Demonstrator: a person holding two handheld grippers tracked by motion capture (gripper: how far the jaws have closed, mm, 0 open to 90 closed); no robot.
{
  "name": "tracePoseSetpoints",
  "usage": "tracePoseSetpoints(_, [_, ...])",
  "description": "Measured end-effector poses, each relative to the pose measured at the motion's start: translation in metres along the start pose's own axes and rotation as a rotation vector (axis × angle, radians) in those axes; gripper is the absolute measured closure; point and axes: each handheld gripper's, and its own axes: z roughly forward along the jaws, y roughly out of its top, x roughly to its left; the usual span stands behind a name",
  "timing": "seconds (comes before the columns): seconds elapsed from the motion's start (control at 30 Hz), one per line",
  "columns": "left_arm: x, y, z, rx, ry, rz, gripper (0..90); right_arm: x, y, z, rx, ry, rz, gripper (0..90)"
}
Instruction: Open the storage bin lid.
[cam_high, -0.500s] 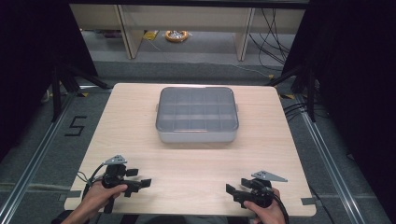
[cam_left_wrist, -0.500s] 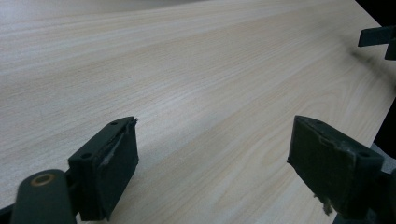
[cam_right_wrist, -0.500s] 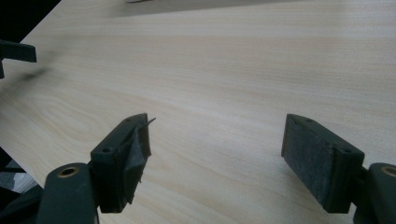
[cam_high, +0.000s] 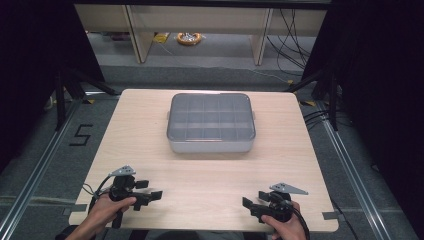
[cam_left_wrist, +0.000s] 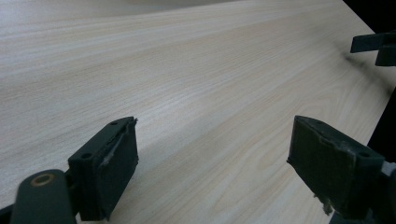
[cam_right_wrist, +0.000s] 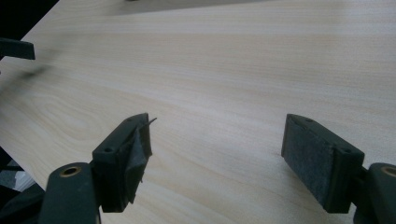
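Grey compartment box (cam_high: 211, 122), clear lid on, grid of dividers visible through it; cells look empty from high view, can't confirm. Rounded corners, small tabs on the left and right edges. Sits square on the table (cam_high: 150, 130), centred, toward the far half, well apart from both grippers.

Left gripper (cam_high: 148, 192) at the near-left corner, held in left hand (cam_high: 102, 212), jaws spread wide, nothing between them; pads (cam_left_wrist: 109, 163) worn, bare wood in the gap. Right gripper (cam_high: 252, 207) at the near-right corner in right hand (cam_high: 285, 227), jaws also wide apart and empty. Both point inward at each other.

Table: light wood-grain top, rounded corners. Grey floor around it, a "5" marking (cam_high: 80, 135) at left, cables (cam_high: 290, 35) at the back right, orange coil (cam_high: 189, 37) on the floor beyond.
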Motion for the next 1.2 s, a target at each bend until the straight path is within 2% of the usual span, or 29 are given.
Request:
tracePoseSetpoints(0.03, [0.0, 0.001, 0.0, -0.005, -0.001, -0.01, 15.4, 0.0, 0.0, 0.0, 0.001, 0.016, 0.003, 25.1])
tracePoseSetpoints(0.07, [0.0, 0.001, 0.0, -0.009, 0.001, -0.002, 15.2, 0.0, 0.0, 0.0, 0.004, 0.011, 0.002, 25.1])
tracePoseSetpoints(0.1, [0.0, 0.001, 0.0, -0.012, 0.0, 0.0, 15.1, 0.0, 0.0, 0.0, 0.008, -0.016, -0.002, 25.2])
tracePoseSetpoints(0.13, [0.0, 0.001, 0.0, -0.012, 0.0, 0.0, 15.0, -0.001, 0.0, 0.001, -0.003, 0.011, 0.003, 25.2])
tracePoseSetpoints(0.17, [0.0, 0.002, 0.0, -0.024, 0.0, -0.014, 14.9, 0.003, 0.0, 0.0, 0.001, 0.012, 0.052, 25.2])
tracePoseSetpoints(0.2, [0.0, 0.002, 0.0, -0.024, 0.0, -0.014, 14.9, -0.001, 0.001, 0.0, -0.003, 0.003, 0.011, 25.2])
tracePoseSetpoints(0.23, [0.001, 0.003, -0.001, -0.029, -0.006, -0.017, 14.9, -0.002, 0.001, 0.0, -0.009, 0.025, 0.024, 25.2])
tracePoseSetpoints(0.3, [0.002, 0.005, 0.0, -0.043, -0.007, -0.027, 14.9, -0.003, 0.001, 0.001, -0.018, 0.011, 0.03, 25.1])
tracePoseSetpoints(0.37, [0.003, 0.007, 0.001, -0.042, -0.01, -0.036, 14.9, -0.002, 0.002, 0.002, -0.022, 0.023, 0.047, 24.9])
tracePoseSetpoints(0.4, [0.004, 0.008, 0.001, -0.048, -0.012, -0.04, 14.9, -0.003, 0.003, 0.001, -0.028, 0.038, 0.038, 24.4])
tracePoseSetpoints(0.5, [0.006, 0.011, 0.002, -0.053, -0.015, -0.053, 15.0, -0.004, 0.009, 0.002, -0.048, 0.042, 0.043, 24.2])
tracePoseSetpoints(0.53, [0.007, 0.012, 0.002, -0.048, -0.016, -0.051, 15.0, -0.004, 0.011, 0.003, -0.055, 0.031, 0.042, 24.3])
tracePoseSetpoints(0.57, [0.006, 0.013, 0.003, -0.049, -0.011, -0.058, 15.2, -0.003, 0.012, 0.003, -0.062, 0.03, 0.068, 24.7])
tracePoseSetpoints(0.6, [0.007, 0.014, 0.004, -0.04, -0.009, -0.051, 15.5, -0.006, 0.014, 0.003, -0.067, 0.028, 0.053, 25.4])
tracePoseSetpoints(0.73, [0.008, 0.018, 0.009, -0.04, -0.008, -0.061, 16.2, -0.008, 0.019, 0.007, -0.073, 0.024, 0.058, 26.1])
tracePoseSetpoints(0.87, [0.009, 0.026, 0.012, -0.05, 0.009, -0.05, 16.2, -0.011, 0.025, 0.009, -0.082, 0.012, 0.055, 26.7])
tracePoseSetpoints(0.9, [0.01, 0.027, 0.013, -0.056, 0.006, -0.05, 16.2, -0.011, 0.026, 0.009, -0.086, 0.012, 0.061, 26.7])
tracePoseSetpoints(0.93, [0.011, 0.029, 0.013, -0.046, 0.004, -0.046, 16.2, -0.01, 0.027, 0.009, -0.079, 0.008, 0.092, 26.8])
tracePoseSetpoints(0.97, [0.012, 0.031, 0.014, -0.06, 0.009, -0.055, 16.3, -0.01, 0.028, 0.01, -0.083, 0.014, 0.115, 26.9])
tracePoseSetpoints(1.0, [0.012, 0.031, 0.014, -0.06, 0.009, -0.055, 16.2, -0.01, 0.028, 0.01, -0.083, 0.014, 0.115, 26.9])
tracePoseSetpoints(1.03, [0.014, 0.035, 0.013, -0.058, 0.01, -0.059, 16.2, -0.017, 0.033, 0.011, -0.093, 0.015, 0.098, 27.0])
tracePoseSetpoints(1.17, [0.018, 0.04, 0.013, -0.075, 0.012, -0.072, 16.3, -0.024, 0.045, 0.01, -0.122, 0.001, 0.096, 27.4])
tracePoseSetpoints(1.2, [0.019, 0.041, 0.014, -0.079, 0.014, -0.073, 16.3, -0.021, 0.049, 0.008, -0.115, 0.005, 0.152, 27.5])
